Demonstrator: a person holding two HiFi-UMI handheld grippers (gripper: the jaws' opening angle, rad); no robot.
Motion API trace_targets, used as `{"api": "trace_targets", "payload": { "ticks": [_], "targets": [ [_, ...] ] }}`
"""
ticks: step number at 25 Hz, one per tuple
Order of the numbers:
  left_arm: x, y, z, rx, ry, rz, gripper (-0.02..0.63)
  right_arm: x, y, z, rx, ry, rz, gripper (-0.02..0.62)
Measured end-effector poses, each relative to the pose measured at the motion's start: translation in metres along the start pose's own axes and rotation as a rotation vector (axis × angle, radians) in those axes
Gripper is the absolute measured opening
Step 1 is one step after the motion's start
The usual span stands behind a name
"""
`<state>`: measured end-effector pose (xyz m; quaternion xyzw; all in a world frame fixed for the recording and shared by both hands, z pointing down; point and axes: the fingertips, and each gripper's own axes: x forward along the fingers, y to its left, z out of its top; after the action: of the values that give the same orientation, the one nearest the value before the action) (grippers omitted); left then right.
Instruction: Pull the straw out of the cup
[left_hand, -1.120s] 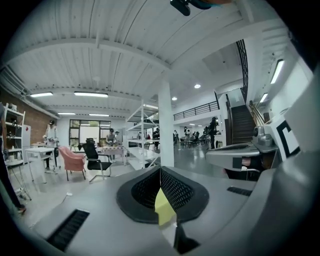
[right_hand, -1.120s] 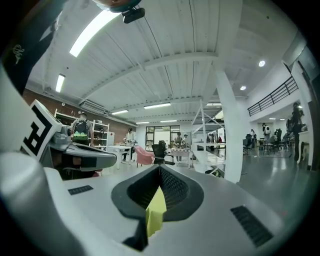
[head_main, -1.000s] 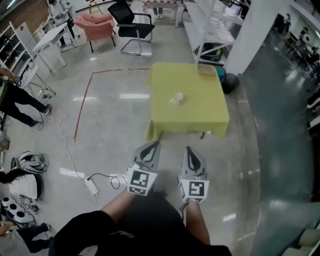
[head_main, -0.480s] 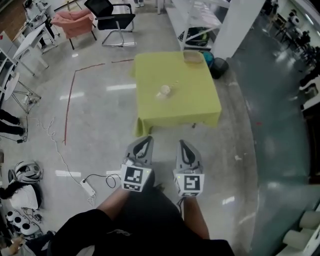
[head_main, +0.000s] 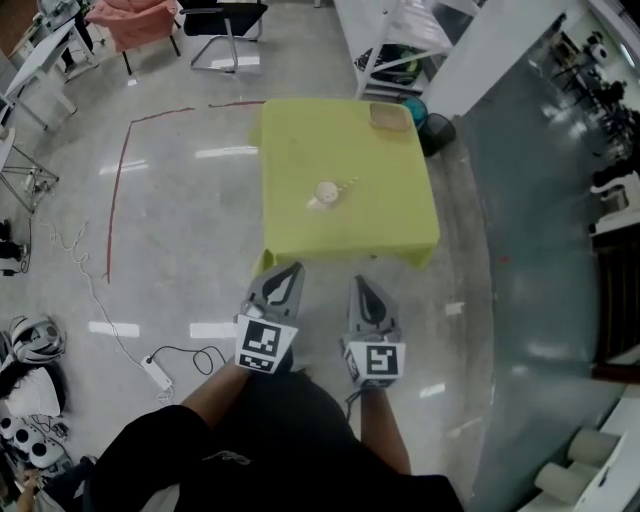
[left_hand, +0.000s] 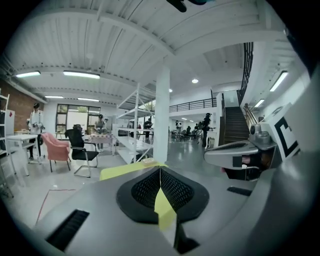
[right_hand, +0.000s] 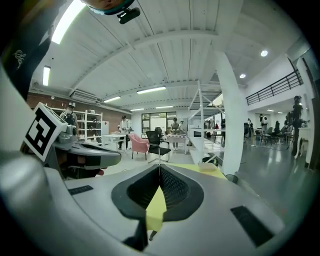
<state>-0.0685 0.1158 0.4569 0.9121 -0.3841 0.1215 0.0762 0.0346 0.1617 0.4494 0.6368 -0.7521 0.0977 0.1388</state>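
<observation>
1. Left gripper (head_main: 289, 270): in my left hand, low in the head view. Its own view shows the jaws pressed together with nothing between them.
2. Right gripper (head_main: 358, 284): just beside the left one, level with it. Jaws also closed and empty.
3. Both grippers point toward the yellow-green table (head_main: 300, 140) and sit short of its near edge, over bare floor.
4. Cup (head_main: 325, 194): pale, near the middle of the tablecloth, well apart from both grippers. I cannot tell whether it is upright or tipped.
5. Straw (head_main: 346, 185): a thin pale line from the cup toward the upper right.
6. Small flat box (head_main: 388, 116) sits at the table's far right corner.
</observation>
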Motion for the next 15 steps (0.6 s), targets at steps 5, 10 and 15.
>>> {"api": "trace_targets", "payload": {
  "ticks": [5,10,15],
  "targets": [
    [0.03,0.038,0.008,-0.019,-0.002,-0.027,0.044,0.047,0.002,0.006,0.037,0.005,0.011,0.017],
    [0.045,0.061,0.003,-0.047,0.032,-0.045,0.044,0.076,0.004,0.008,0.024,0.054,0.01,0.017],
    [0.068,0.065,-0.014,-0.085,0.09,-0.048,0.044,0.094,-0.013,-0.005,0.027,0.11,0.02,0.017]
  ]
}}
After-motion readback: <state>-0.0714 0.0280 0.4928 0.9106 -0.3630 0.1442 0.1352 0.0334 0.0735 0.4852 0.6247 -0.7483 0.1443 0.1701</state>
